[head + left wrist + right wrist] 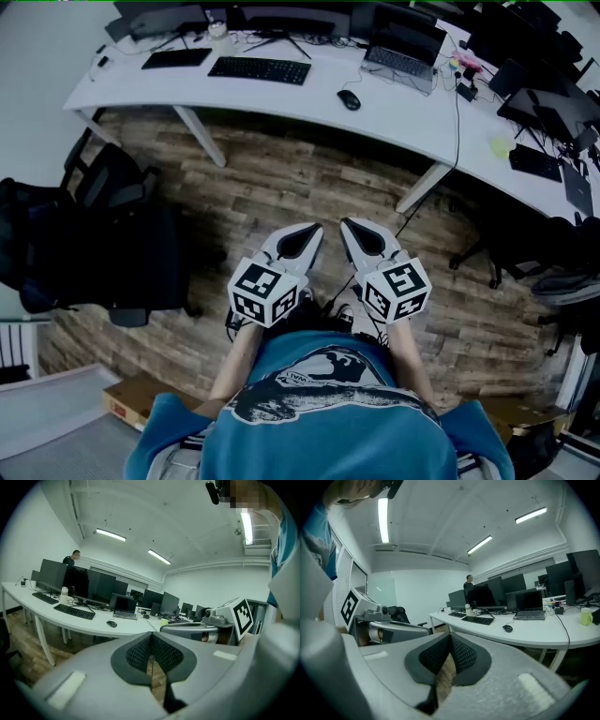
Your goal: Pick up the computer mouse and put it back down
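A black computer mouse (349,99) lies on the long white desk (309,98), between a black keyboard (260,69) and a laptop (401,58). The mouse (111,624) also shows far off in the left gripper view, and the mouse (507,628) in the right gripper view. Both grippers hang side by side over the wooden floor, well short of the desk. My left gripper (314,232) is shut with nothing in it. My right gripper (349,228) is shut too and holds nothing.
Black office chairs (112,234) stand at the left, and another chair (525,248) at the right under the desk's curve. Monitors (544,103), cables and a second keyboard (177,58) crowd the desk. A cardboard box (141,398) lies near the person's feet. A person (72,558) stands behind the monitors.
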Available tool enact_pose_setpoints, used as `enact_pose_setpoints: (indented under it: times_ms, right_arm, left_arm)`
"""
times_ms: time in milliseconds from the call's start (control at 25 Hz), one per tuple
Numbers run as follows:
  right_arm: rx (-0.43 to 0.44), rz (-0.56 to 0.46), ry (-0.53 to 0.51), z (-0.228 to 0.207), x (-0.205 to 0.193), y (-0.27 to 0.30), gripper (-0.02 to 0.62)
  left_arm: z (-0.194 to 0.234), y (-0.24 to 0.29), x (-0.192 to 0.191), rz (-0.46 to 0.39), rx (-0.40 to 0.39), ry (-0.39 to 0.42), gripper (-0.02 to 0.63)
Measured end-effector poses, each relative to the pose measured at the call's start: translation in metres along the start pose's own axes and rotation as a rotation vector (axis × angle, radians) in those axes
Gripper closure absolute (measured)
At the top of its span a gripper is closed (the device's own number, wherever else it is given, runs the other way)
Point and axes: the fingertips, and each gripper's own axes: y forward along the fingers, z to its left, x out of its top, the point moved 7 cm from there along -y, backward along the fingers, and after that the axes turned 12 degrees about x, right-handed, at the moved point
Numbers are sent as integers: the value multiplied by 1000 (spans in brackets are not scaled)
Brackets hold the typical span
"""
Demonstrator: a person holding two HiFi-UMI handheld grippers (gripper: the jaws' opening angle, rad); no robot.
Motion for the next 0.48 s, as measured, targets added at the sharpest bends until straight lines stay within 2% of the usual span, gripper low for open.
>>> enact_pose_setpoints:
  times_ms: [480]
  right_arm:
    - [-23,-29,32,4,-2,22,594]
  left_arm:
    - [26,-3,0,16,-11,-3,591]
